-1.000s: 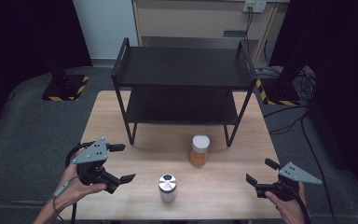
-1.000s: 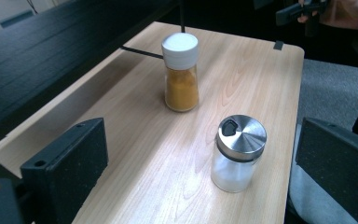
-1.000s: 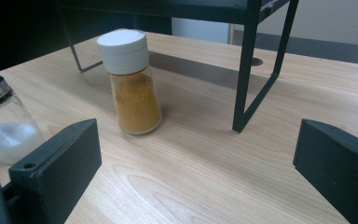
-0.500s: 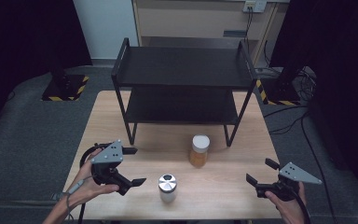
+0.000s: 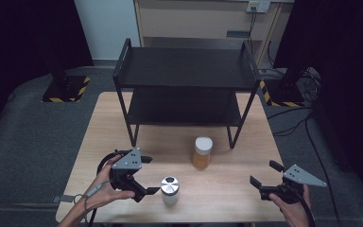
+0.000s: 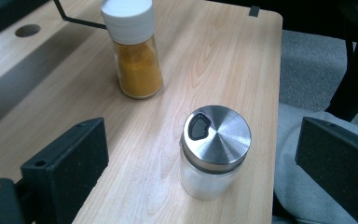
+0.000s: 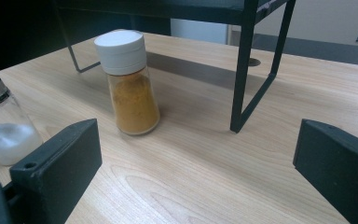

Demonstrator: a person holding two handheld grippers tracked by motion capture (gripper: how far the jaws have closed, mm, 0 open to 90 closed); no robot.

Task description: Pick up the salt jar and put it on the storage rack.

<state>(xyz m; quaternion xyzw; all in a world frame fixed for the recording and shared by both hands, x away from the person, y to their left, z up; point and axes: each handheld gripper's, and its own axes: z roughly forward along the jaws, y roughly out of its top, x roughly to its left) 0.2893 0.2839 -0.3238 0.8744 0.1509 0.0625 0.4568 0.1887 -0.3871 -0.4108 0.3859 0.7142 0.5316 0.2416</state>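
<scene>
Standing near the front edge of the tabletop is a clear glass shaker with a brushed steel lid; a low layer of white grains sits in its bottom. Behind it and to the right stands a spice jar with a white screw cap, about two-thirds full of orange-yellow powder. Both upright, well apart from each other.

Left gripper: jaws spread wide, holding nothing, just left of the shaker and not touching it. Right gripper: jaws spread wide, holding nothing, near the front right corner, well apart from both containers.

Left gripper view: looks down on the shaker lid, showing a dark pour opening near the lid's rim; the shaker lies between the two jaws.

Right gripper view: low side angle shows the powder level in the spice jar and the white grains in the shaker at left.

High view: black two-tier shelf rack at the back of the tabletop, both tiers bare.
</scene>
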